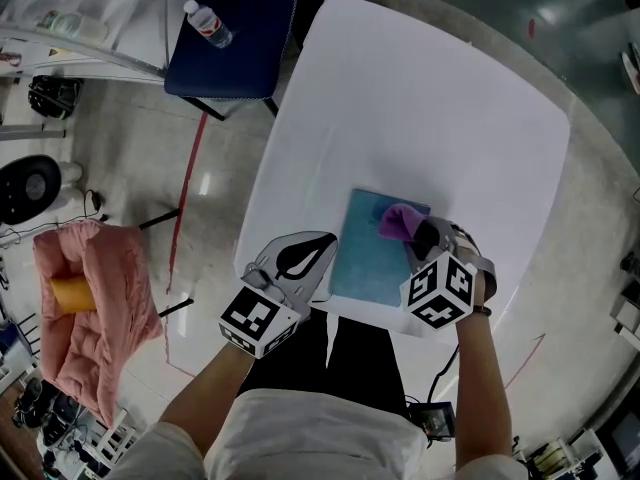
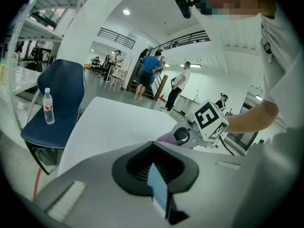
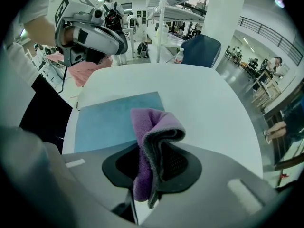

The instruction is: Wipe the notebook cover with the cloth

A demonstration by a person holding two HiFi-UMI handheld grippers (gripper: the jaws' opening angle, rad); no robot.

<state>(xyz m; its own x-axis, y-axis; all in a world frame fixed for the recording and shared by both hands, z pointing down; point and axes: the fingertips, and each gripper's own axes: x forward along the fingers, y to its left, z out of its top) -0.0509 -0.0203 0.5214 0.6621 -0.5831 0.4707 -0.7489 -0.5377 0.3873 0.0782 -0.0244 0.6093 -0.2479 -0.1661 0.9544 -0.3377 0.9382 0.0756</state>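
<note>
A teal notebook (image 1: 368,258) lies flat on the white table (image 1: 420,108), near its front edge. My right gripper (image 1: 414,234) is shut on a folded purple cloth (image 1: 399,219), which rests over the notebook's far right corner. In the right gripper view the cloth (image 3: 151,132) hangs between the jaws, with the notebook (image 3: 109,122) just beyond. My left gripper (image 1: 320,253) sits at the notebook's left edge. In the left gripper view a thin blue edge of the notebook (image 2: 159,194) is pinched between its shut jaws.
A blue chair (image 1: 230,38) with a water bottle (image 1: 208,23) on its seat stands off the table's far left corner. A pink quilted bundle (image 1: 95,308) lies on the floor to the left. Several people stand far off in the hall.
</note>
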